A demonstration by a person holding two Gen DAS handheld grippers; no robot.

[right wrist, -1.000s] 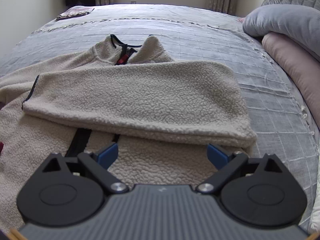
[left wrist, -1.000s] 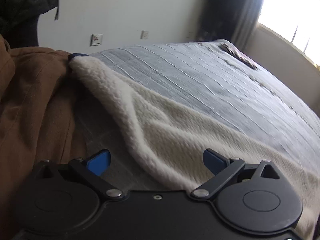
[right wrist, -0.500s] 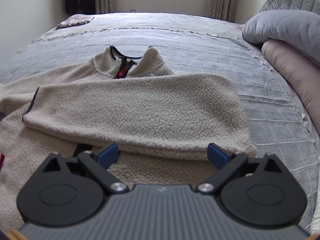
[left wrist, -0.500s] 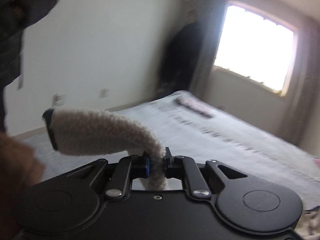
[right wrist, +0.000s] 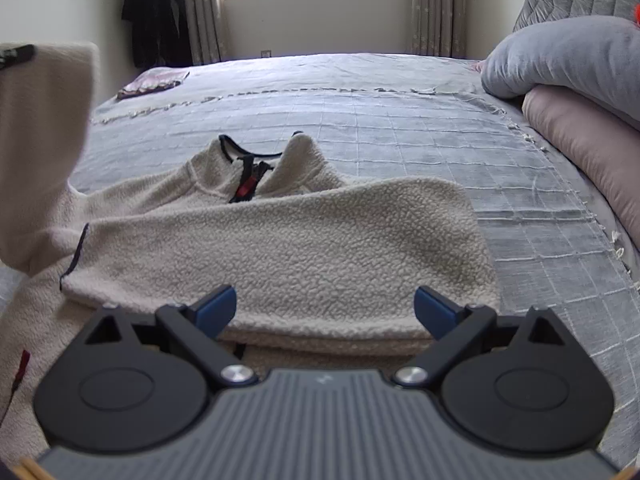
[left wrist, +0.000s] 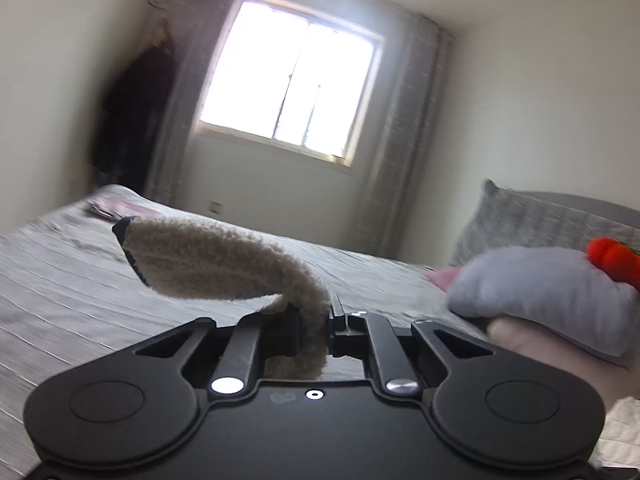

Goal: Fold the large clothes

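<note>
A cream fleece jacket (right wrist: 304,236) lies on the grey bedspread (right wrist: 400,120), collar toward the window, with one sleeve folded across its chest. My left gripper (left wrist: 316,328) is shut on the other sleeve (left wrist: 208,260), whose dark-trimmed cuff sticks out to the left above the bed. In the right wrist view that lifted sleeve (right wrist: 40,132) hangs in the air at the left edge. My right gripper (right wrist: 325,308) stands open over the jacket's lower part, nothing between its blue pads.
Grey pillow (right wrist: 568,56) on a pink folded quilt (right wrist: 592,140) lies at the right, with a red toy (left wrist: 612,260) on top. A folded pinkish cloth (right wrist: 154,82) sits at the bed's far left corner. A dark coat (right wrist: 156,12) hangs by the window.
My left gripper closed on the sleeve, lifted it off the bed and swung right toward the window. The right gripper stayed open and rose slightly.
</note>
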